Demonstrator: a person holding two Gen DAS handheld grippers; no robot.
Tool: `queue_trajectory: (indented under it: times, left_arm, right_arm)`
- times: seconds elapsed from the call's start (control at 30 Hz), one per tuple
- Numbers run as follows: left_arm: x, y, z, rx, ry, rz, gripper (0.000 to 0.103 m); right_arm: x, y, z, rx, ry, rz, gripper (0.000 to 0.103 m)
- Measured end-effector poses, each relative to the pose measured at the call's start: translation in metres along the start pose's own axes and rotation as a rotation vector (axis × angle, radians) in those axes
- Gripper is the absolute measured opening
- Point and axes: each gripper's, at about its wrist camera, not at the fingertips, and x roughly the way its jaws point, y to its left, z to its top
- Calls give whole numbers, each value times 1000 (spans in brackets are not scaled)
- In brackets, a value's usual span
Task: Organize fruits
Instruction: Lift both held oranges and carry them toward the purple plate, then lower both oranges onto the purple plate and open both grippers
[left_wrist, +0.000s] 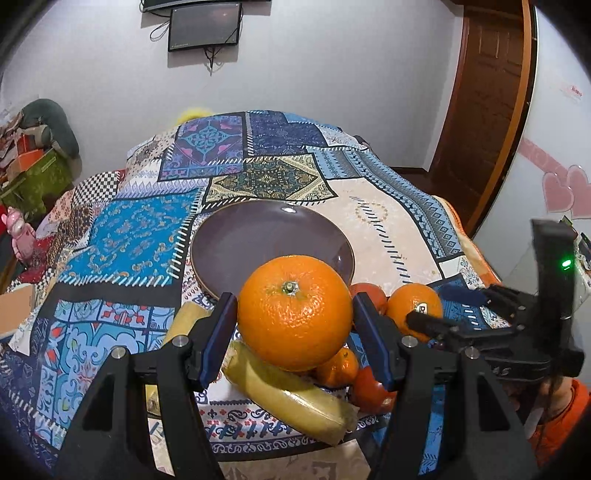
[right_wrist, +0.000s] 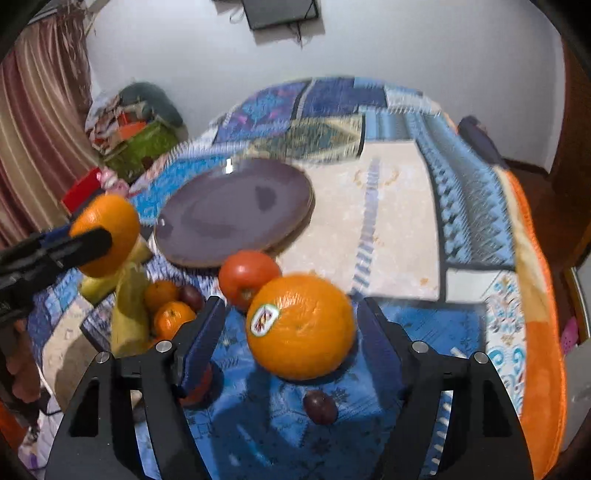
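Left wrist view: the left gripper (left_wrist: 294, 314) clamps a large dimpled orange (left_wrist: 294, 312) between its blue pads, lifted above a yellow banana (left_wrist: 291, 400), small tangerines and red tomatoes on the patchwork tablecloth (left_wrist: 122, 240). A smooth, round purple plate (left_wrist: 236, 240) lies just behind.

Right wrist view: the right gripper (right_wrist: 288, 332) stands parted around a stickered orange (right_wrist: 301, 326); whether its pads press the fruit cannot be told. A dark plum (right_wrist: 320, 406) lies below.

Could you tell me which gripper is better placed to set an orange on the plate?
Left: the left gripper grips a big orange lifted near the round purple plate; right gripper grips nothing.
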Motion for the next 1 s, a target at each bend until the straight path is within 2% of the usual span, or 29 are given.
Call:
queue_trajectory:
  times: [0.17, 0.5, 0.8, 1.0]
  left_arm:
    - [2, 1, -4, -7, 8, 1, 64]
    - [2, 7, -2, -22, -1, 7, 64]
    - [-10, 15, 8, -23, -35, 19, 64]
    - [-10, 24, 18, -24, -53, 36, 64]
  right_arm:
    - [17, -6, -2, 11, 49, -9, 69]
    - [0, -5, -4, 42, 0, 12, 67]
    - [-25, 14, 21, -14, -86, 13, 67]
    - [-20, 24, 42, -37, -115, 28, 67]
